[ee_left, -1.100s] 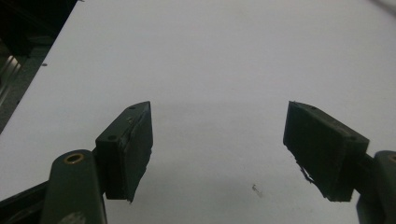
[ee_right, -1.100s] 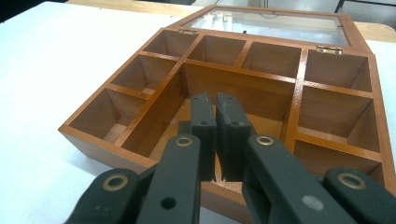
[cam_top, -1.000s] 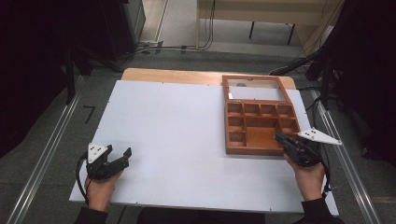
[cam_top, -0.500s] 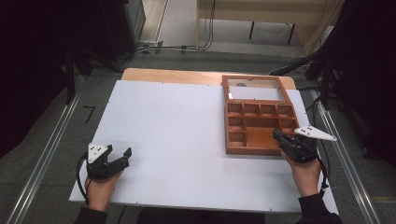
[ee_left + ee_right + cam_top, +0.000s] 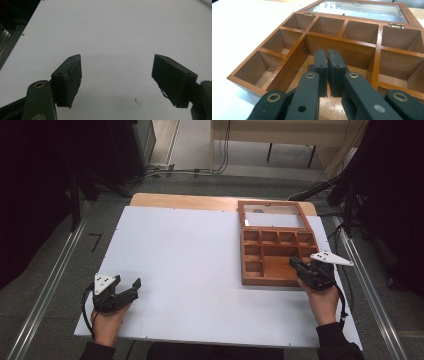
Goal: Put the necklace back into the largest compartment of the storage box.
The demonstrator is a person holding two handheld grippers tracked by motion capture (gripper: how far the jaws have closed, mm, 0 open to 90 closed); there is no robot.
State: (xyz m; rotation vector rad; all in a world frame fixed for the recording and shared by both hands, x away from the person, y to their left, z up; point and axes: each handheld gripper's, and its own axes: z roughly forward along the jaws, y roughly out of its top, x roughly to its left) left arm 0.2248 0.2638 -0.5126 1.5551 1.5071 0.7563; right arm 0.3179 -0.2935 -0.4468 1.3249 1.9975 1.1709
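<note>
A brown wooden box (image 5: 250, 255) with several empty compartments lies open at the right of the white table (image 5: 190, 260), its glass lid (image 5: 272, 215) folded flat behind it. My right gripper (image 5: 296, 265) hovers over the box's near right part, jaws shut with nothing between them. In the right gripper view my right gripper (image 5: 327, 53) points into the large front compartment of the box (image 5: 289, 65). My left gripper (image 5: 127, 282) rests at the table's near left, open and empty. In the left gripper view its fingers (image 5: 70, 75) stand wide apart over bare white table (image 5: 117, 37).
Metal rails (image 5: 45, 290) run along both sides of the table. A strip of bare wooden board (image 5: 185, 201) shows at the far edge. Cables (image 5: 190, 170) lie on the floor beyond.
My right gripper has moved left and forward, from the box's near right corner to over its front compartment. The left gripper has stayed put.
</note>
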